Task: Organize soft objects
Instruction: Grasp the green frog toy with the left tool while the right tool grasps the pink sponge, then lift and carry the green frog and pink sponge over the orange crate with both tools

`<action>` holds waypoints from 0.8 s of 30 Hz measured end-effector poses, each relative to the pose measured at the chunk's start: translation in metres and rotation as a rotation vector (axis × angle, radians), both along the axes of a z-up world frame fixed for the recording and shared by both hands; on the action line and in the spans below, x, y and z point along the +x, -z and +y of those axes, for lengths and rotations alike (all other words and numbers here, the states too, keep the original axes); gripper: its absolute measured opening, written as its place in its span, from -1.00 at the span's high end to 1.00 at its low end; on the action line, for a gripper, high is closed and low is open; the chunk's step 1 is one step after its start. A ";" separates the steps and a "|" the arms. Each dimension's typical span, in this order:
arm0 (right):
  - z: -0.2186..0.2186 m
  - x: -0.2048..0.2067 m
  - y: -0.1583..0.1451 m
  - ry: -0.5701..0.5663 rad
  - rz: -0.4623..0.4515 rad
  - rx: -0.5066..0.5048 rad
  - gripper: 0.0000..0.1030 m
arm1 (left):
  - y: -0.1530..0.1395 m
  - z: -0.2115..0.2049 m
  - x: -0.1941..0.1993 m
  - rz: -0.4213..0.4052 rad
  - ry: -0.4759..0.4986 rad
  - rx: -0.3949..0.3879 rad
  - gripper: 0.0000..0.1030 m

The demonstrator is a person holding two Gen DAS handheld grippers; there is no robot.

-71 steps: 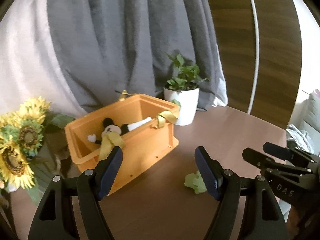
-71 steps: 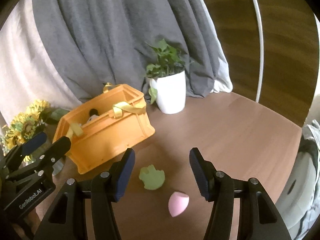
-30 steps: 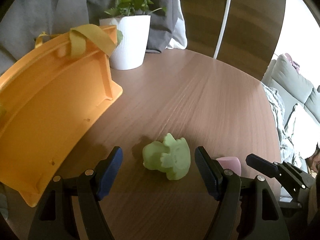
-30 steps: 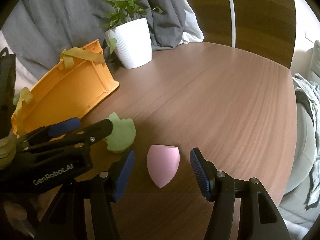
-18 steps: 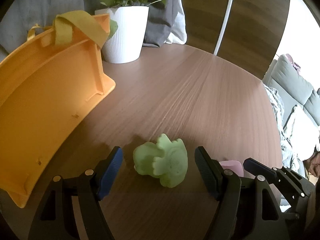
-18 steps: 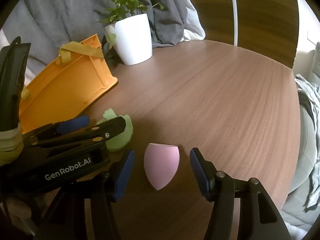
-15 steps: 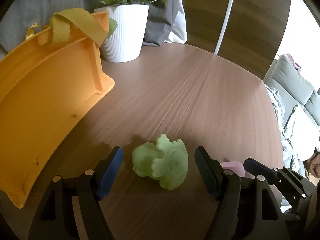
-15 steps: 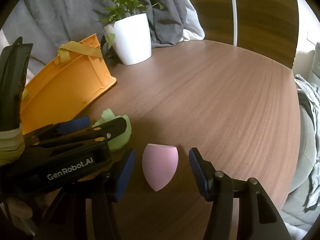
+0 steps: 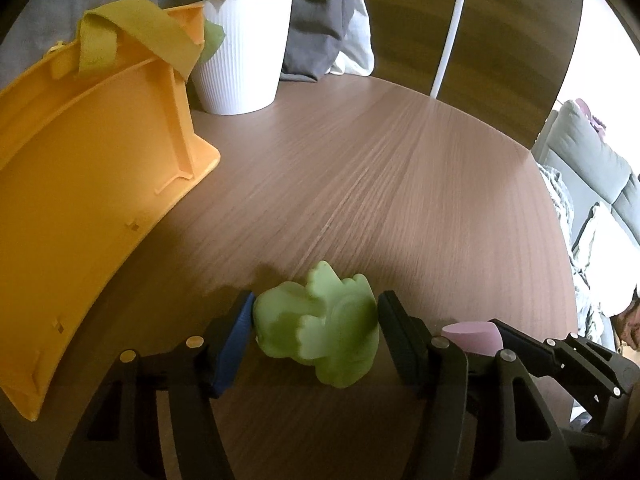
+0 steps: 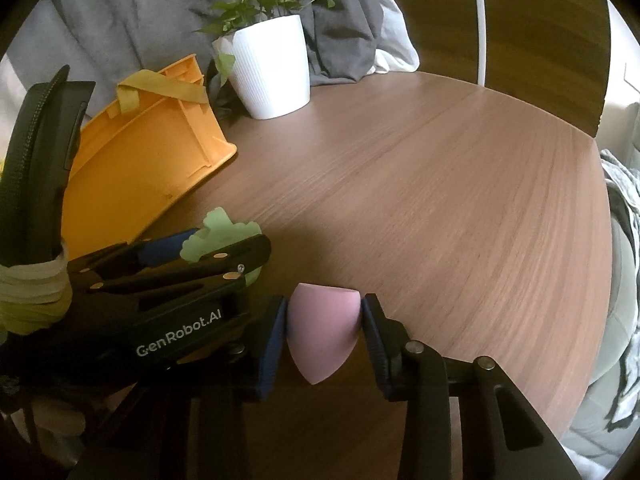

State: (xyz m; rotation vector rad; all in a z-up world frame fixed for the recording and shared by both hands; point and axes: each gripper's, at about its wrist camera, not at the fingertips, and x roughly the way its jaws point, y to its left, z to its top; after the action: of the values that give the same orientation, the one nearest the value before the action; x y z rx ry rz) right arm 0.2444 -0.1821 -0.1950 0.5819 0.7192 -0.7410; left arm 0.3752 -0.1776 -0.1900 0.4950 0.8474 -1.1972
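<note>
While the left gripper [image 9: 314, 330] closes, the green squishy toy [image 9: 318, 330] sits right between its fingers and both pads touch its sides. It should squeeze softly, so the toy does not pop out. The orange bin [image 9: 80, 184] waits off past the left finger.

From the right wrist, the right gripper [image 10: 324, 326] closes too, pads pressing the pink sponge [image 10: 322, 330] on the table [image 10: 460, 208]. A gentle, even squeeze is best, then lift straight up.

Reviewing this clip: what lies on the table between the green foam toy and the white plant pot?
Nothing: in the left wrist view only bare wooden table runs from the green foam toy to the white plant pot.
</note>
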 end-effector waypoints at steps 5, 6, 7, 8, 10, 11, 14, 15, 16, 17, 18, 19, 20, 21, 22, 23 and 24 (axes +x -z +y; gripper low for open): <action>0.001 -0.001 -0.001 -0.011 -0.002 -0.004 0.25 | -0.002 0.002 -0.002 -0.015 -0.007 -0.011 -0.07; 0.000 -0.001 -0.001 -0.013 -0.005 -0.002 0.25 | -0.004 0.004 -0.003 -0.023 -0.013 -0.019 0.00; 0.000 -0.002 -0.001 -0.015 -0.007 0.000 0.25 | -0.006 0.004 -0.003 -0.026 -0.014 -0.021 0.02; -0.001 -0.002 -0.001 -0.016 -0.008 0.000 0.25 | -0.006 0.004 -0.003 -0.031 -0.013 -0.021 0.05; -0.001 -0.003 -0.001 -0.019 -0.010 0.002 0.26 | -0.007 0.005 -0.005 -0.043 -0.016 -0.021 0.07; -0.002 -0.003 -0.001 -0.021 -0.013 0.005 0.26 | -0.007 0.005 -0.005 -0.050 -0.016 -0.020 0.08; -0.002 -0.004 -0.003 -0.026 -0.018 -0.001 0.26 | -0.009 0.007 -0.007 -0.058 -0.026 -0.027 0.11; -0.001 -0.004 -0.003 -0.028 -0.022 -0.003 0.26 | -0.010 0.008 -0.007 -0.063 -0.031 -0.028 0.12; -0.001 -0.005 -0.004 -0.030 -0.025 -0.005 0.26 | -0.010 0.009 -0.007 -0.067 -0.034 -0.029 0.13; -0.001 -0.005 -0.004 -0.031 -0.028 -0.008 0.26 | -0.010 0.011 -0.007 -0.070 -0.040 -0.032 0.13; 0.000 -0.006 -0.005 -0.032 -0.028 -0.009 0.26 | -0.011 0.013 -0.007 -0.071 -0.045 -0.036 0.13; 0.000 -0.006 -0.005 -0.033 -0.031 -0.009 0.26 | -0.011 0.014 -0.006 -0.072 -0.051 -0.037 0.14; 0.000 -0.007 -0.005 -0.032 -0.033 -0.008 0.26 | -0.012 0.016 -0.006 -0.075 -0.057 -0.039 0.14; -0.001 -0.008 -0.006 -0.031 -0.037 -0.010 0.26 | -0.013 0.017 -0.006 -0.081 -0.063 -0.043 0.14; -0.001 -0.008 -0.006 -0.032 -0.038 -0.012 0.26 | -0.014 0.019 -0.006 -0.083 -0.071 -0.046 0.14; 0.000 -0.009 -0.007 -0.034 -0.039 -0.016 0.26 | -0.015 0.021 -0.006 -0.082 -0.079 -0.049 0.14; -0.001 -0.009 -0.007 -0.035 -0.041 -0.019 0.26 | -0.016 0.022 -0.006 -0.082 -0.085 -0.051 0.14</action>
State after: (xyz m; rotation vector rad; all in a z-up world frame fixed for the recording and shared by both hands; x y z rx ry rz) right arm 0.2352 -0.1827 -0.1876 0.5644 0.6824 -0.7008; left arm 0.3696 -0.1552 -0.1744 0.4596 0.7586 -1.1104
